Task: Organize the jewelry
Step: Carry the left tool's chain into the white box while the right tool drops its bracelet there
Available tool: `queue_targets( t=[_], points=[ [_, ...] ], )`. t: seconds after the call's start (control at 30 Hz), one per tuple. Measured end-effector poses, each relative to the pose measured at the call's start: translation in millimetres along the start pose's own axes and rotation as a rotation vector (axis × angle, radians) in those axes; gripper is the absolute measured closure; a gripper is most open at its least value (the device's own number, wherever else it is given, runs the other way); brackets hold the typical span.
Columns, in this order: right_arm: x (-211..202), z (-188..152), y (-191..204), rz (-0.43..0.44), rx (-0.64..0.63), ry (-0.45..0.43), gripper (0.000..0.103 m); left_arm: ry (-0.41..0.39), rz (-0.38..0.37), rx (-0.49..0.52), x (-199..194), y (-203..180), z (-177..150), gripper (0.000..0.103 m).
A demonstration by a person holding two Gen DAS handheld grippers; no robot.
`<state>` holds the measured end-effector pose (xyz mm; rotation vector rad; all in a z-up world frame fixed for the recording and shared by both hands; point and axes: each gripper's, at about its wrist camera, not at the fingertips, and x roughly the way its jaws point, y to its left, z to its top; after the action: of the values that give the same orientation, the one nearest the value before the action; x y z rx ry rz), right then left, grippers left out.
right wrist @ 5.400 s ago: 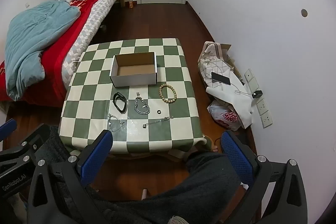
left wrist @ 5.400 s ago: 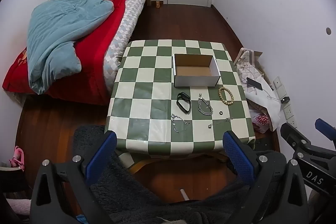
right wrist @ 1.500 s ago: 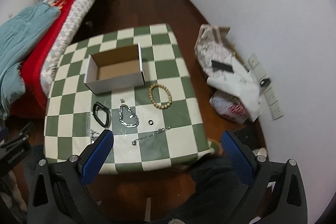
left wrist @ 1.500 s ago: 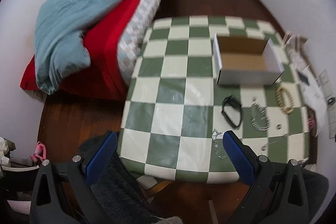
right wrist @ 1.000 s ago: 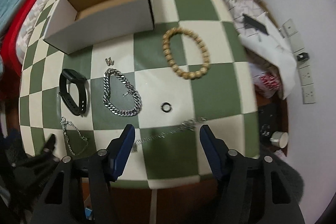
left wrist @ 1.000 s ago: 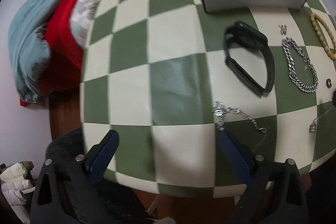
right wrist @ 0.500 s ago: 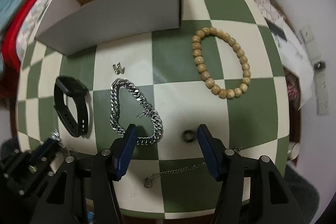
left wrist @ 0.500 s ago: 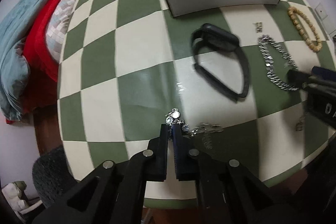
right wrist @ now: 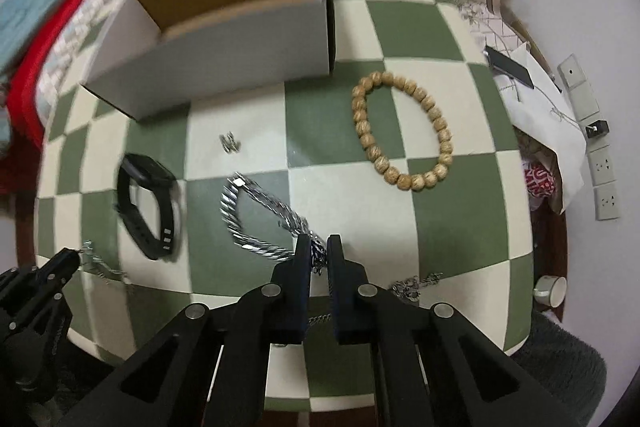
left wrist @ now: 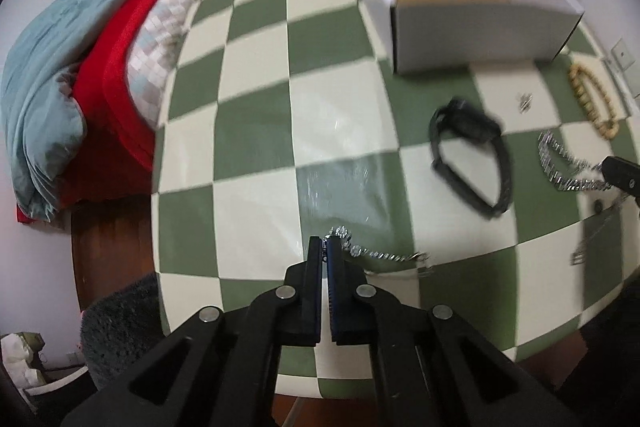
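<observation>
On the checkered surface (left wrist: 256, 131), both grippers have just closed: left gripper (left wrist: 325, 247) pinches the thin chain (left wrist: 376, 255), right gripper (right wrist: 319, 247) the thick chain (right wrist: 256, 219), ready for the box (right wrist: 224, 39).

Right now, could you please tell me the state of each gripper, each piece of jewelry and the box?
left gripper: shut on thin silver chain.
right gripper: closed around chunky silver chain.
black watch band: flat on table, untouched.
wooden bead bracelet: flat on table, untouched.
cardboard box: open; no jewelry visible inside.
</observation>
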<state>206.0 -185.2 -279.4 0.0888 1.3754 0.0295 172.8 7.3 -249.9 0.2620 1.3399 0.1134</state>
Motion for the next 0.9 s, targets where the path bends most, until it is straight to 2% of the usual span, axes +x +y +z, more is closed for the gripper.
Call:
queue_targets(
  t=[0.2, 0.43, 0.67, 0.9],
  points=[
    [-47, 5, 10, 0.002, -0.02, -0.087, 0.095, -0.087, -0.033, -0.024, -35, 3, 16, 0.103],
    [-79, 21, 21, -0.039, -0.05, -0.168, 0.095, -0.202, -0.061, -0.061, -80, 0, 36, 0.103],
    [-102, 34, 18, -0.043, -0.051, -0.224, 0.095, -0.27, -0.092, -0.086, -112, -2, 53, 0.103],
    [-136, 60, 17, -0.016, -0.047, -0.297, 0.095, -0.324, -0.14, -0.137, -135, 8, 85, 0.103]
  ],
)
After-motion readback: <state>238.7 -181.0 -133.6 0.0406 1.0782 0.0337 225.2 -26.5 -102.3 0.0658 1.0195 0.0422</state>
